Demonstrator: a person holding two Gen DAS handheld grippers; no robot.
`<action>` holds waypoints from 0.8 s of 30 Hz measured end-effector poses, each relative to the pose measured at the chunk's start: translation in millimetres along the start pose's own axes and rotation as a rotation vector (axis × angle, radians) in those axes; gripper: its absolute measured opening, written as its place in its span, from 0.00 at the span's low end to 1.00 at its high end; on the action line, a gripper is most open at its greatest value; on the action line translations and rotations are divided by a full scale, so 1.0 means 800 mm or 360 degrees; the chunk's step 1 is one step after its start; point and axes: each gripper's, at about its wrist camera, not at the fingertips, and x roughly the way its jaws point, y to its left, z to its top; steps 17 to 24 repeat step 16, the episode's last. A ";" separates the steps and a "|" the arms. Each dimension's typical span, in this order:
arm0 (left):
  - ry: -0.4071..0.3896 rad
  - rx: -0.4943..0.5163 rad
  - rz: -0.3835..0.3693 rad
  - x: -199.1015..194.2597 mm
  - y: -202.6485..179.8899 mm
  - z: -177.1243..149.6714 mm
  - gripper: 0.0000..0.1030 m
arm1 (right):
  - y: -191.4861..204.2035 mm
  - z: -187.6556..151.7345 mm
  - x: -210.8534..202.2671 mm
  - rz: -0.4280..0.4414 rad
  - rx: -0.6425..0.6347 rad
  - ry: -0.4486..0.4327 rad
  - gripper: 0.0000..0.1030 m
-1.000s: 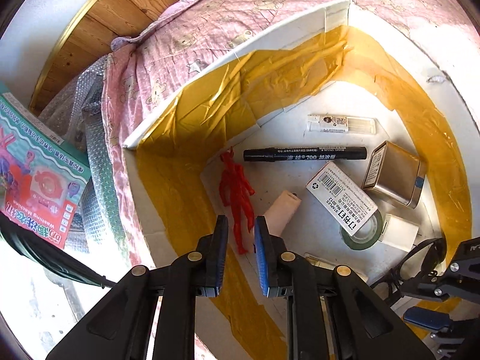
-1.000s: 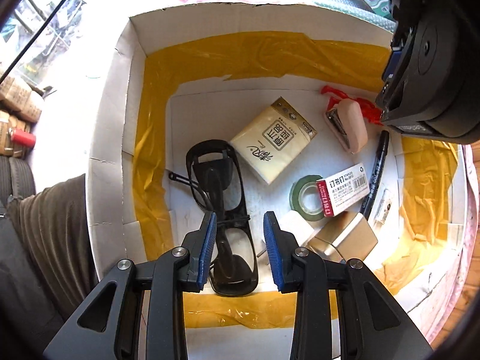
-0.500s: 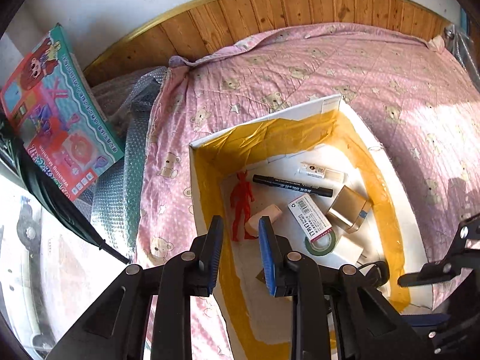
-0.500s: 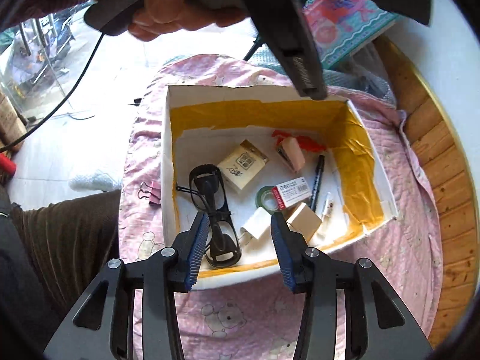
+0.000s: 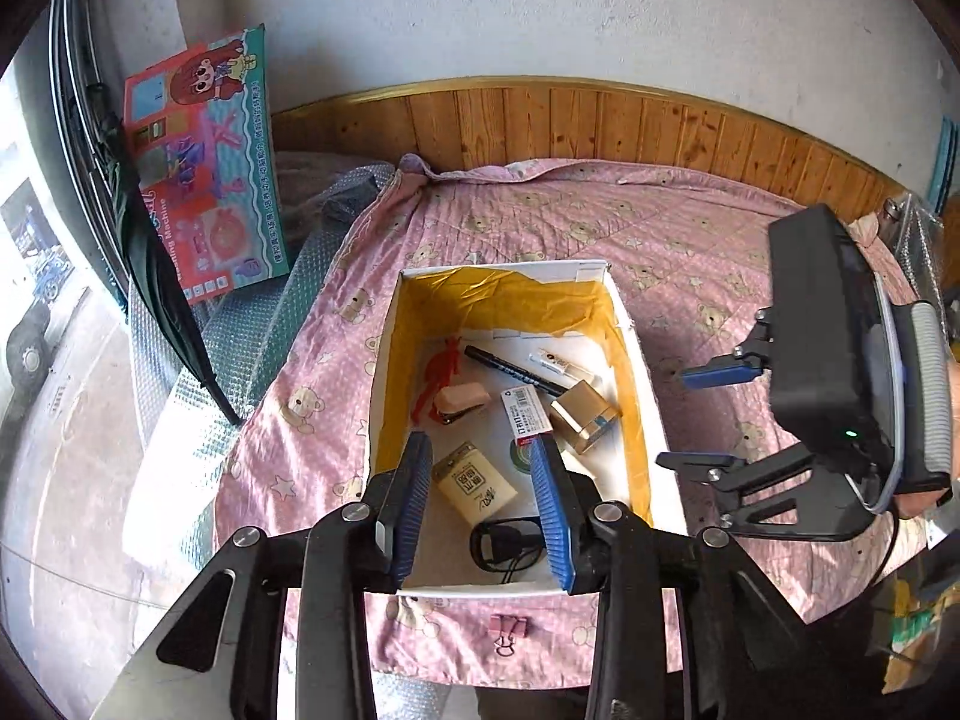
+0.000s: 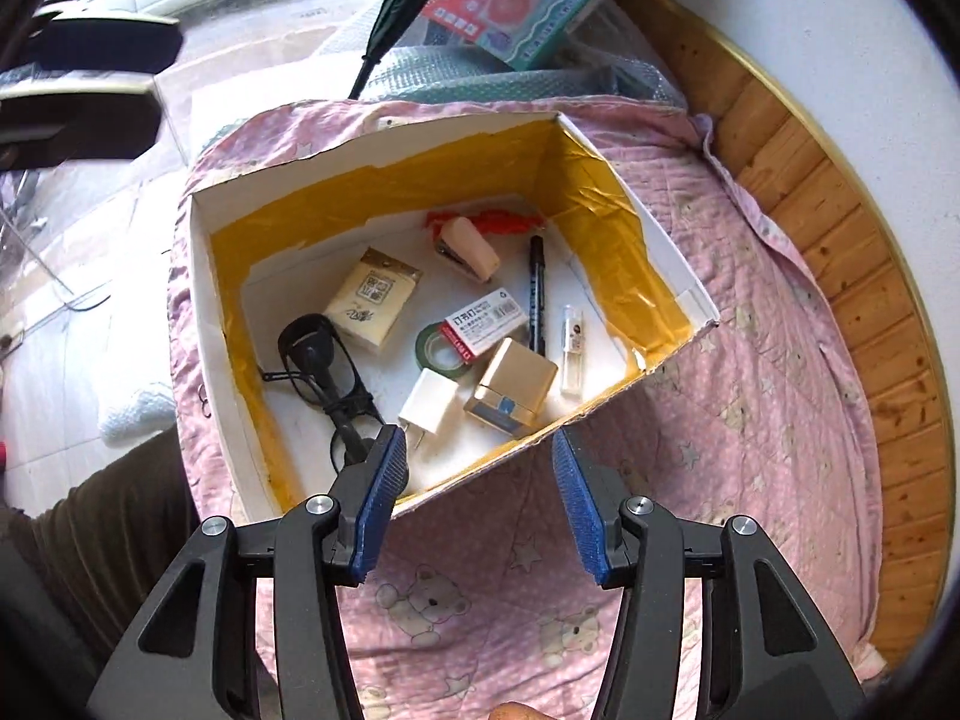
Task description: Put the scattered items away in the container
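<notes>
pink bear-print quilt (image 6: 750, 372) under white, yellow-taped box (image 6: 678, 282) of oddments

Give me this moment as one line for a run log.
left gripper: open, empty | right gripper: open, empty | box: holds items | binder clip: outside on bedspread

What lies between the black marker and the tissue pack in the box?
In the right wrist view, the peach stapler lies between the black marker and tissue pack; the left wrist view agrees.
</notes>
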 end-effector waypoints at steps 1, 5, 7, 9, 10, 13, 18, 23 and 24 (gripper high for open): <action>-0.0004 -0.0028 -0.0009 -0.007 -0.005 -0.006 0.40 | 0.001 0.004 0.005 -0.0001 0.0000 0.0007 0.52; -0.0038 -0.0139 -0.0074 -0.026 -0.033 -0.031 0.43 | 0.009 0.015 0.024 -0.0001 -0.0007 0.0036 0.52; -0.0052 -0.0178 -0.0099 -0.030 -0.047 -0.043 0.44 | 0.011 0.016 0.032 -0.0006 -0.0014 0.0051 0.52; -0.0055 -0.0226 -0.0116 -0.031 -0.055 -0.052 0.44 | 0.013 0.015 0.035 -0.0012 -0.0022 0.0057 0.52; -0.0052 -0.0254 -0.0121 -0.030 -0.056 -0.056 0.44 | 0.014 0.014 0.035 -0.0012 -0.0020 0.0055 0.52; -0.0041 -0.0314 -0.0136 -0.027 -0.059 -0.062 0.44 | 0.013 0.012 0.031 -0.0004 -0.0012 0.0038 0.52; -0.0029 -0.0339 -0.0138 -0.024 -0.060 -0.065 0.44 | 0.012 0.011 0.026 -0.0016 0.0000 0.0025 0.52; -0.0029 -0.0339 -0.0138 -0.024 -0.060 -0.065 0.44 | 0.012 0.011 0.026 -0.0016 0.0000 0.0025 0.52; -0.0029 -0.0339 -0.0138 -0.024 -0.060 -0.065 0.44 | 0.012 0.011 0.026 -0.0016 0.0000 0.0025 0.52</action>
